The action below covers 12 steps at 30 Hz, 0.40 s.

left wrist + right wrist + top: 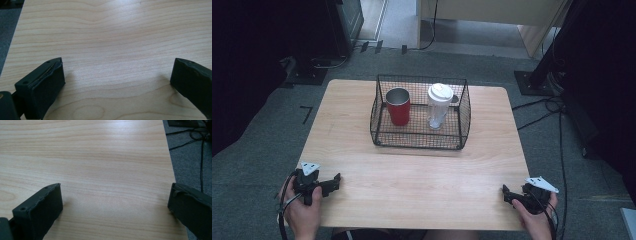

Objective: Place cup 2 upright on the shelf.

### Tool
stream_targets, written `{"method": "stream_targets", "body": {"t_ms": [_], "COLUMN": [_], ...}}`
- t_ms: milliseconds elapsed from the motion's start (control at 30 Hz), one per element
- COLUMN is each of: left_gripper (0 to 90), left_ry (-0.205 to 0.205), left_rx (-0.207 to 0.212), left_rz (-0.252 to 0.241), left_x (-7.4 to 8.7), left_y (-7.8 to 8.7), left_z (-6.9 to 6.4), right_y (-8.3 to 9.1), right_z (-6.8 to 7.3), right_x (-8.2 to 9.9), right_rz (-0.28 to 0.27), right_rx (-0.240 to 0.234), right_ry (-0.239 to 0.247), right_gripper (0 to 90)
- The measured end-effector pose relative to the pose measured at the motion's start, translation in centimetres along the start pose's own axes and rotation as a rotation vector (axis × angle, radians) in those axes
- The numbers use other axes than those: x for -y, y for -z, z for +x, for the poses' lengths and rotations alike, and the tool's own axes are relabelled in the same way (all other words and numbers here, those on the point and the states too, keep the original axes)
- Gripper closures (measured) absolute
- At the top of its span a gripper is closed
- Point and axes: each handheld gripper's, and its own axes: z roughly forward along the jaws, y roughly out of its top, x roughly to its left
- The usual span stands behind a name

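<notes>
A black wire basket (420,141) stands at the table's far middle. Inside it a red metal cup (398,106) stands on the left and a clear tumbler with a white lid (439,105) on the right, both upright. My left gripper (332,182) rests at the near left corner of the table, held by a hand, open with nothing between its jaws (117,82). My right gripper (507,193) rests at the near right corner, also open over bare wood (115,205). Both are far from the basket.
The light wooden table (412,175) has bare wood between the basket and the grippers. Grey carpet surrounds it, with cables (557,115) on the floor to the right and dark stands at both far corners.
</notes>
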Motion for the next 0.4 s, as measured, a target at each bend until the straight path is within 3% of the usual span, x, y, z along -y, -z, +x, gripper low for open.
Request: {"method": "stream_targets", "body": {"t_ms": [400], "left_gripper": [0.0], "left_ry": [0.000], "left_rx": [0.000], "left_rz": [0.000], "left_x": [-0.01], "left_y": [0.00], "left_z": [0.01], "right_y": [0.02], "right_z": [-0.07], "right_x": [-0.01], "right_rz": [0.002], "right_rx": [-0.007], "right_ry": [0.001], "right_gripper": [0.0]}}
